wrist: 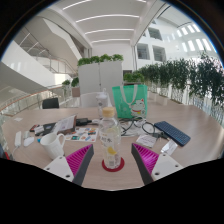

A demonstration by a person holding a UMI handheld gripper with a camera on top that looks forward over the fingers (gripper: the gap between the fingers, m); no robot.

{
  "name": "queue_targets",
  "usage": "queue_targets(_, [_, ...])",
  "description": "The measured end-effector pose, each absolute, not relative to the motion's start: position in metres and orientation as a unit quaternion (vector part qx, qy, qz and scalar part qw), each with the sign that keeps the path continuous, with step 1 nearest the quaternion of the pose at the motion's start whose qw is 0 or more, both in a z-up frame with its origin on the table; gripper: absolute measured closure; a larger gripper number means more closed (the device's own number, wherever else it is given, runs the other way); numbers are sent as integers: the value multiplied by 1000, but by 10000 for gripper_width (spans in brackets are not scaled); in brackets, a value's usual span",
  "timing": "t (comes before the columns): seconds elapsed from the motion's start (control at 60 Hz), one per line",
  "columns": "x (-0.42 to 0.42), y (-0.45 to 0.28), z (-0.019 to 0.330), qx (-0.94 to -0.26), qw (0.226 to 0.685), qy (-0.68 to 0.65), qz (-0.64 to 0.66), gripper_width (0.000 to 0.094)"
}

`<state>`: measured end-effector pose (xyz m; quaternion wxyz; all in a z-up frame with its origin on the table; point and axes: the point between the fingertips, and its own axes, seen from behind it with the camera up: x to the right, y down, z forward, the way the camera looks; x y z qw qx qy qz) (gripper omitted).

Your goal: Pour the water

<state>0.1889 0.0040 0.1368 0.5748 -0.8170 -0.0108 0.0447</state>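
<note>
Spread jaws flank a clear bottle point(111, 143) standing on a red coaster point(113, 164); a white mug point(53, 143) rests left on the surface point(190, 150).

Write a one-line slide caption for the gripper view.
Open gripper with a clear bottle standing between its fingers on a red coaster, white mug nearby on the cluttered table.

Office atrium: balconies point(35, 50), planters point(100, 72), ceiling lights point(108, 18)

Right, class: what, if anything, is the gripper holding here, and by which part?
Nothing can be called held: the bottle stands on a red coaster between the open gripper fingers, level with its lower half.
</note>
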Motion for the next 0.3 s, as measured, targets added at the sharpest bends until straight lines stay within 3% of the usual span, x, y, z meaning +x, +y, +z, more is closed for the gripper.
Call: queue_targets(0.3, [170, -117, 220, -809, 586, -33, 31, 98])
